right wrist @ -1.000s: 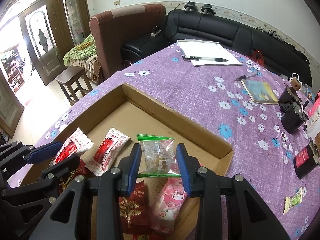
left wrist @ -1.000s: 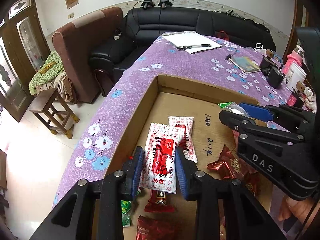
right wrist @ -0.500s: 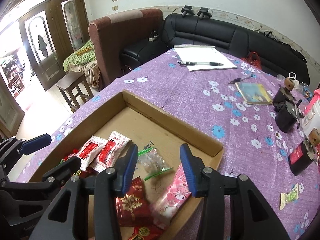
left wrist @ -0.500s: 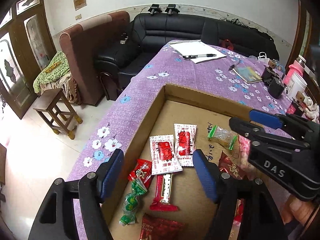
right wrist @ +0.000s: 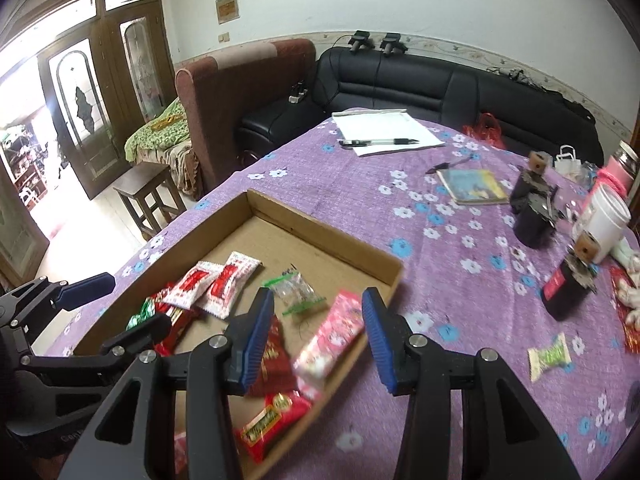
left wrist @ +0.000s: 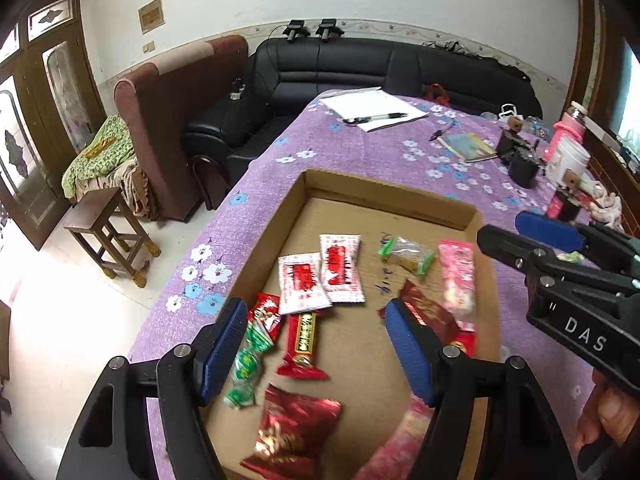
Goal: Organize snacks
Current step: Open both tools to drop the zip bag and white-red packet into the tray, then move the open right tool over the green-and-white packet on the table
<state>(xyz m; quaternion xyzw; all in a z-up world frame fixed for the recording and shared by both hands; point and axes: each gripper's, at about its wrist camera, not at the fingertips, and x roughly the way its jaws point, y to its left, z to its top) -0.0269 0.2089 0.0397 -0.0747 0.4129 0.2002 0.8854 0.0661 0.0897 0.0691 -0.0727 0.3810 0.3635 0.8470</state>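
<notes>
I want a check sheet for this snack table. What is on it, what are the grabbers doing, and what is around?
Surface: purple flowered tablecloth.
Job's things: cardboard tray holding two white-red packets, clear green-edged bag, pink packet, red wrappers; green candy outside the tray.
Clutter: notepad with pen, booklet, white cup.
Grippers: left hand-held gripper open, empty; right hand-held gripper opening, empty.
Cables: nothing seen on the table.
Surroundings: black sofa, wooden stool.

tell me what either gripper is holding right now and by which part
Nothing is held. The left gripper stands open above the snacks in the box. The right gripper is opening, with nothing pressed between its fingers.
</notes>
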